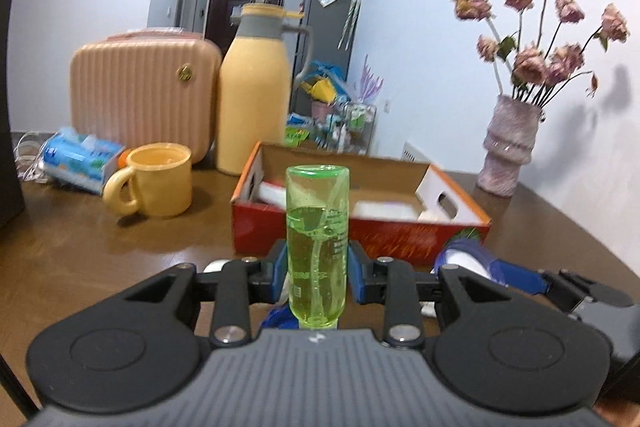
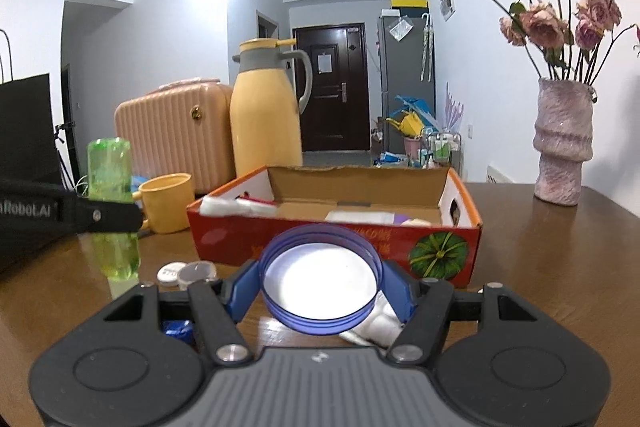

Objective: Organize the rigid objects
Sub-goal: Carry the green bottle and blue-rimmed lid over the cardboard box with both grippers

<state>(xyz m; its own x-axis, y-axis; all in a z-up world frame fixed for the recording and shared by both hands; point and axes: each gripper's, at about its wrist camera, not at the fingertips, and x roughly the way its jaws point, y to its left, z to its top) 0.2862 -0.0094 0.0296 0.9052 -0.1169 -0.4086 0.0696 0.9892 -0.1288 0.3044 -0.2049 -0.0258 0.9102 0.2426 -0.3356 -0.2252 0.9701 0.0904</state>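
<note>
Left fingers (image 1: pixel 276 269): clamped tight on the green bottle (image 1: pixel 317 247), which stands upside down, neck toward the camera, liquid sloshing inside.
Right fingers (image 2: pixel 244 291): held partway apart, pinching the blue lid (image 2: pixel 320 277) by its rim, open side facing the camera.
Box: the red cardboard box (image 2: pixel 336 239) sits just past both sets of fingertips, already holding some white items.
Loose bits: two small round caps (image 2: pixel 188 273) lie on the table (image 2: pixel 540 267) left of the right fingers.
Risk, bottle: smooth and round, so I'd guess it could slip or twist out if tilted fast.
Risk, lid: thin rim grip, could pop free on the box wall.
</note>
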